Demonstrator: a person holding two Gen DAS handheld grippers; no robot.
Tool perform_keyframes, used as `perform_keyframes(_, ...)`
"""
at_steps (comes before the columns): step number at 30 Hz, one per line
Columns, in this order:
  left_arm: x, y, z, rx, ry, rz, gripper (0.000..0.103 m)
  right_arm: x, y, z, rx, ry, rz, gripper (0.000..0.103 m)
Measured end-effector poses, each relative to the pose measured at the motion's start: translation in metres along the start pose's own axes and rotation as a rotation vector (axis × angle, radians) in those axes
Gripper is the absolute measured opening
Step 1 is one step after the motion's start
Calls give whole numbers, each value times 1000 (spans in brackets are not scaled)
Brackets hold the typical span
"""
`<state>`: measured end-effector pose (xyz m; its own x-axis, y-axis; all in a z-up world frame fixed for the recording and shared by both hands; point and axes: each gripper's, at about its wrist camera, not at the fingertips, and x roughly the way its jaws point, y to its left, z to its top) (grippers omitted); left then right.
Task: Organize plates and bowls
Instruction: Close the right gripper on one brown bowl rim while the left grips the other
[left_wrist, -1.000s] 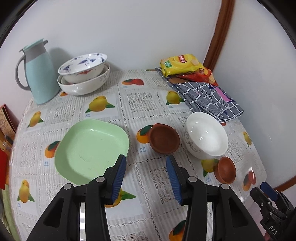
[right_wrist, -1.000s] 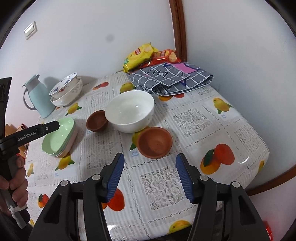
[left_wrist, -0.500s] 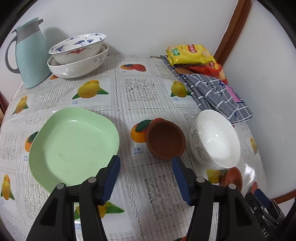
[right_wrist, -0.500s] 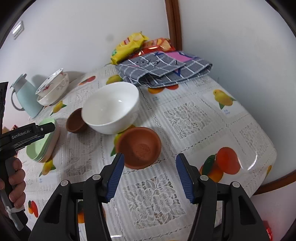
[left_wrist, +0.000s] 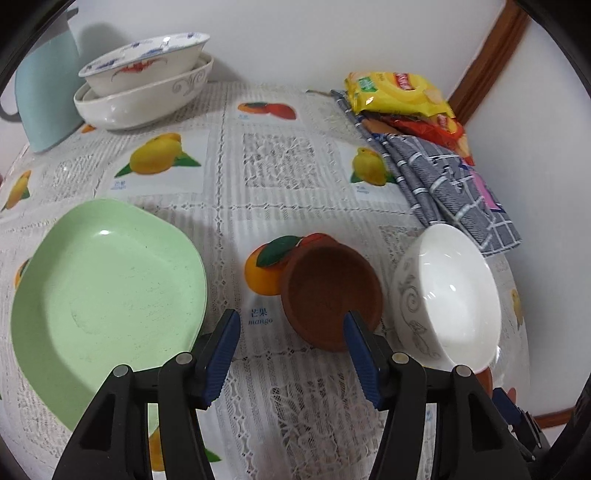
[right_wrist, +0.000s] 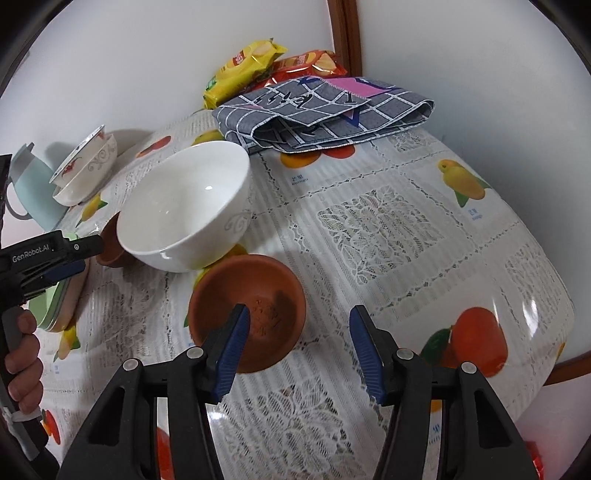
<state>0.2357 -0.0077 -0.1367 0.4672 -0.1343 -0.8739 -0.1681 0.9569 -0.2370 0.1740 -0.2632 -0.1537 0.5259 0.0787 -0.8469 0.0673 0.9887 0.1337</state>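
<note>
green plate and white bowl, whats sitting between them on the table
A small brown clay bowl sits between the green plate and the white bowl, plain in the left wrist view; the rest is bare fruit-print tablecloth.

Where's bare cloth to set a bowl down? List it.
Free: the stretch between the stacked patterned bowls and the folded grey checked cloth; the corner right of the near brown clay bowl. Crowded: green plate, far brown clay bowl, white bowl.

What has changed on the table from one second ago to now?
Both claws came down toward the small brown bowls: the left claw now has a finger at the rim of one brown bowl, the right claw at the other brown bowl. Nothing is gripped yet. The white bowl, green plate and stacked bowls stayed put.
</note>
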Motion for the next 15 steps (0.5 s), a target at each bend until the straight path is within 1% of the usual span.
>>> perform_keyframes(3, 7, 0, 2, -7, 9, -3, 56, 6, -3, 3, 13, 5, 4, 55)
perform_keyframes(5, 8, -1, 5, -6, -3, 2, 56, 10, -5, 4, 20, 12, 10, 50)
perform_keyframes(11, 16, -7, 14, 3, 0, -5, 54, 19, -7, 7, 28, 23, 16, 46)
perform_keyframes(15, 20, -12, 17, 30, -9, 19, 54, 21, -4, 8, 17, 17, 12, 37)
